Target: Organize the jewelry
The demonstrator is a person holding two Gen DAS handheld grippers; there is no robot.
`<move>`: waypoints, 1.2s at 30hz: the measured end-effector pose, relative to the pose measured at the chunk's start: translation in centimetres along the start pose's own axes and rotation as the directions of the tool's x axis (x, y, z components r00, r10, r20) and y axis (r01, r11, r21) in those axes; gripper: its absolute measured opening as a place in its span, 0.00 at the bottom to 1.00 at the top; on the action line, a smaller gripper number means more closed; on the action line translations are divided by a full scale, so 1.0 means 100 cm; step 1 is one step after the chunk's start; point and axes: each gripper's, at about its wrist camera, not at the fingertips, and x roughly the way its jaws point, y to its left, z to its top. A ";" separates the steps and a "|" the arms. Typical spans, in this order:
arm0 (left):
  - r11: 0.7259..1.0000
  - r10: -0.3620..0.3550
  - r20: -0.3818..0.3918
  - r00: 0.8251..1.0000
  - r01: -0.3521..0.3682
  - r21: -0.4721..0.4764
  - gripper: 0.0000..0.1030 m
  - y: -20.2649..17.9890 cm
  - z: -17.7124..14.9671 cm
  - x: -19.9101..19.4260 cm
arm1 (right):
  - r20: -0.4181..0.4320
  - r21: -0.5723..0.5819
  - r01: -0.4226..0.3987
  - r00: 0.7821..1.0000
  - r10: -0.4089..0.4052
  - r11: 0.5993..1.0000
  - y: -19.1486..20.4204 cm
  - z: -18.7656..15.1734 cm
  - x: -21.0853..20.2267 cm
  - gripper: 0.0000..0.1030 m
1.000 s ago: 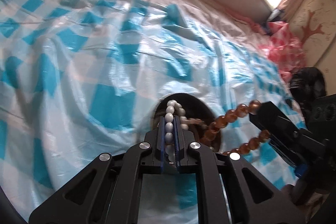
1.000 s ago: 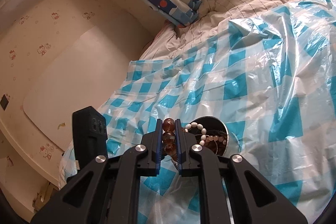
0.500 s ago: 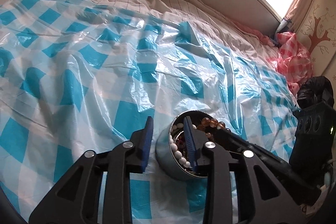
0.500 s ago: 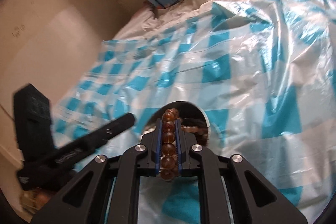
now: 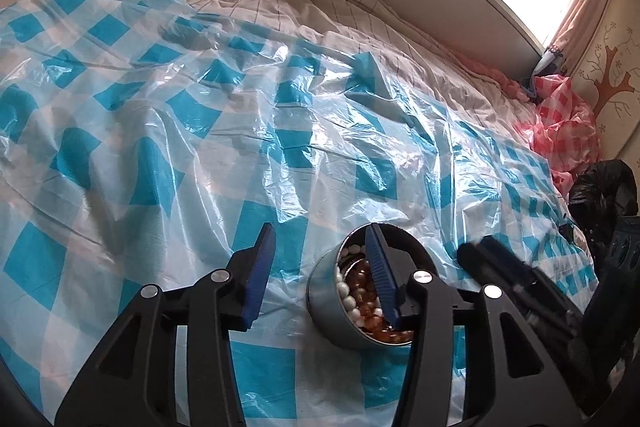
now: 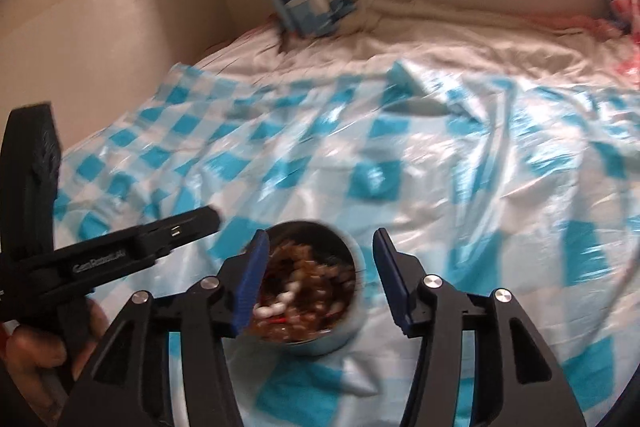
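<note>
While both stand over the tin (image 5: 340,311) – left claw (image 5: 320,275): just opened, empty; right claw (image 6: 320,277): just opened, empty; beads (image 5: 360,291): inside tin

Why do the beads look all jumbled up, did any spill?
None spilled that I can see. The white beads and brown beads sit tangled together inside the round tin on the checked plastic sheet.

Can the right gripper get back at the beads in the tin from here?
Probably yes: right gripper is open, empty, poised over the uncovered tin; beads lie exposed. Left gripper sits beside.
</note>
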 end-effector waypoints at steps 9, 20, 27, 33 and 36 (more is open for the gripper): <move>0.990 0.089 0.020 0.996 -0.091 0.108 0.45 -0.013 -0.013 -0.012 | -0.015 0.105 0.038 0.999 -0.037 0.994 -0.029 0.001 -0.001 0.56; 0.949 0.214 0.059 0.975 -0.222 0.226 0.68 -0.027 -0.057 -0.052 | -0.070 0.046 0.091 0.994 -0.088 0.995 -0.015 -0.034 -0.039 0.66; 0.938 0.231 0.090 0.969 -0.246 0.245 0.79 -0.031 -0.089 -0.085 | -0.069 -0.004 0.163 0.984 -0.163 0.987 0.004 -0.067 -0.074 0.73; 0.948 0.192 0.132 0.972 -0.219 0.233 0.80 -0.033 -0.104 -0.109 | 0.020 -0.030 0.241 0.971 -0.240 0.970 0.012 -0.080 -0.116 0.73; 0.943 0.179 0.156 0.971 -0.215 0.254 0.80 -0.041 -0.110 -0.113 | 0.050 -0.035 0.257 0.966 -0.255 0.966 0.014 -0.082 -0.129 0.74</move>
